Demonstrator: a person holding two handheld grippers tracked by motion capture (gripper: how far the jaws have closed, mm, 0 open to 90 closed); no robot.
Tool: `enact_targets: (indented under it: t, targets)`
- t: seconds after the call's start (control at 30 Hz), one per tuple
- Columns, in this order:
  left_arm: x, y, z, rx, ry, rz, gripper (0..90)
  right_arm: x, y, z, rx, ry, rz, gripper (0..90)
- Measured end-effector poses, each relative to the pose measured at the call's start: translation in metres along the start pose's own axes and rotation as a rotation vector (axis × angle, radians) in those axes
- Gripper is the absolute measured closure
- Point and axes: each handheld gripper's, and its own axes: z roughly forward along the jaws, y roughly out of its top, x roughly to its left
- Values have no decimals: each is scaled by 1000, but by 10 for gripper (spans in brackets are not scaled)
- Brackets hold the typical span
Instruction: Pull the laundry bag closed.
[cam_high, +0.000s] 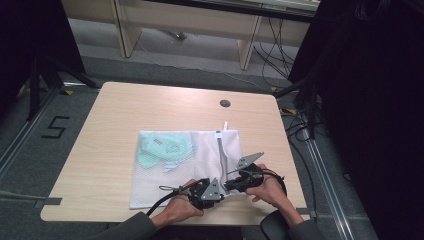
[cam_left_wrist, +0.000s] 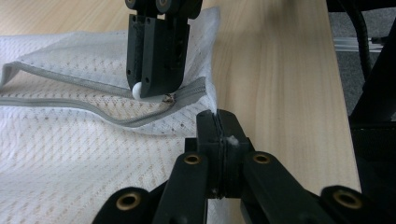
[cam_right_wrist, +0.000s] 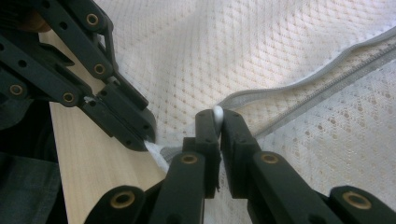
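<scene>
White mesh, a flat zippered laundry bag, lies spread on the pale wooden table towards the person's edge, with pale green items showing through its far left part. Its grey zipper runs from the far edge down towards the near right corner, and both tools meet at that corner. The left gripper has its black jaws pressed fully together, and in the left gripper view a thin edge of the bag's corner is pinched between the tips, where the mesh meets bare wood. The right gripper is likewise closed tight; in the right gripper view a small white rounded zipper pull sits clamped between its jaw tips, right at the end of the grey zipper track. From the left gripper view the same white pull peeks out under the right gripper's jaws, which come down steeply onto the zipper where its two grey sides part. The left hand lies low at the table's near edge, its gripper pointing up the table and to the right. The right hand comes in from the right, its gripper angled leftwards, so the two tools stand tip to tip, just beside each other.
</scene>
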Motion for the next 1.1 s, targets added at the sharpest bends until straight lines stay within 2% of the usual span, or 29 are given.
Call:
enact_targets:
  t: [0.07,0.13,0.23,0.33,0.43,0.47,0.53,0.57,0.6,0.63,0.67,0.83,0.9,0.93,1.07,1.1]
  targets:
    - [0,-1,0,-5,5,-15,892,1,0,0,-3,3,19,861]
    - [0,-1,0,-1,5,-16,892,-1,1,2,-3,2,6,861]
    - [1,-1,-1,3,-1,-19,892,-2,3,1,3,11,23,861]
    - [1,-1,-1,-20,-3,-52,892,-3,4,4,0,-2,12,861]
    - [1,-1,-2,-13,-4,-42,892,-4,5,3,0,-4,10,861]
    - [1,-2,-2,-18,3,-47,892,-5,6,4,-3,2,-5,861]
    - [2,-2,-3,-2,2,-33,892,-4,8,5,8,-2,-2,861]
    - [2,-2,-4,-2,-4,-36,892,-6,9,6,-3,0,-26,861]
    - [1,-1,-4,-16,-2,-41,892,-4,10,6,3,-11,1,861]
    - [1,-1,-4,-16,-2,-41,892,-4,10,6,3,-11,1,861]
    - [2,-1,-5,-10,-4,-18,892,-7,10,7,-2,-8,-26,861]
    - [1,-1,-5,-19,-5,-39,893,-9,12,7,2,-16,-22,861]
    - [0,-1,-5,-19,-4,-40,893,-9,14,7,7,-13,-24,861]
    - [1,-1,-6,-15,0,-26,893,-9,14,7,7,-13,-24,861]
    - [0,-1,-6,-19,1,-27,892,-10,17,9,15,-25,-28,861]
    - [-1,-2,-6,-24,3,-40,892,-11,18,10,12,-35,-31,861]
